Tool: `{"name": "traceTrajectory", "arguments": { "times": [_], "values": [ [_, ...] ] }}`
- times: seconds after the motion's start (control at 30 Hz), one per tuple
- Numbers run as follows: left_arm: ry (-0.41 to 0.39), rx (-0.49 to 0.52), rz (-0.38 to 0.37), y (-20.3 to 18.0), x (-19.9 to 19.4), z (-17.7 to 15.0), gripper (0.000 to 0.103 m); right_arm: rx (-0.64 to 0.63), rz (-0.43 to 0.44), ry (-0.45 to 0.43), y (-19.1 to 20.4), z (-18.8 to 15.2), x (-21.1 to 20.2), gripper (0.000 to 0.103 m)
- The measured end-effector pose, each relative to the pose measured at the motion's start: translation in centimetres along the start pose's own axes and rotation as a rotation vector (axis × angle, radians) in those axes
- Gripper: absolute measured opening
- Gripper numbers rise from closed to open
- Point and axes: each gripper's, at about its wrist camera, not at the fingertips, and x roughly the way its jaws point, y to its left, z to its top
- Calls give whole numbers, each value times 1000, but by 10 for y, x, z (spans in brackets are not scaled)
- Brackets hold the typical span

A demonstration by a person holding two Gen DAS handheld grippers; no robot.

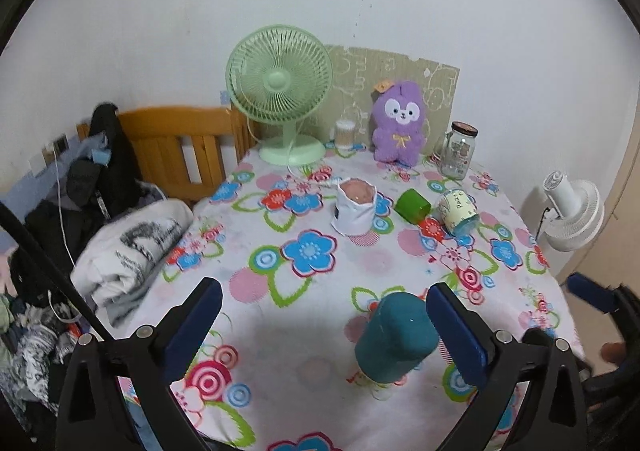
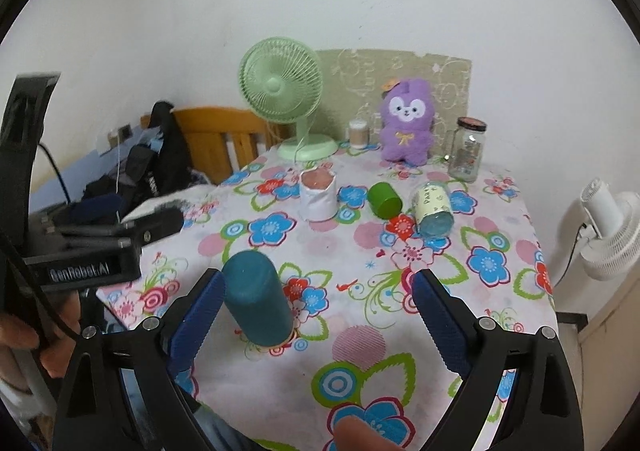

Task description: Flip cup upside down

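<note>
A teal cup [image 1: 394, 335] stands upside down on the flowered tablecloth [image 1: 320, 371], its closed base up. It also shows in the right wrist view [image 2: 256, 297]. My left gripper [image 1: 324, 327] is open, its right finger [image 1: 460, 331] close beside the cup. My right gripper [image 2: 320, 315] is open and empty, its left finger [image 2: 196, 319] next to the cup. A green cup [image 2: 384, 199] and a pale printed cup [image 2: 434, 209] lie on their sides further back.
A white paper-wrapped pot [image 2: 317, 195] stands mid-table. A green fan [image 2: 282, 91], a purple plush [image 2: 408, 127], a glass jar [image 2: 467, 149] and a small container [image 2: 358, 133] line the back. A white fan [image 2: 604, 231] stands right of the table. Clothes [image 1: 80, 211] lie left.
</note>
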Motion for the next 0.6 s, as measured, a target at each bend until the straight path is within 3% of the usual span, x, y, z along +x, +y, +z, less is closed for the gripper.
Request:
{"name": "traceTrajectory", "arguments": {
  "times": [0.33, 0.6],
  "values": [
    [-114, 36, -18, -9, -10, -15, 103, 12, -142, -143, 14, -10, -29, 103],
    [-174, 63, -28, -12, -19, -36, 103, 19, -159, -151, 29, -23, -38, 103]
  ]
}}
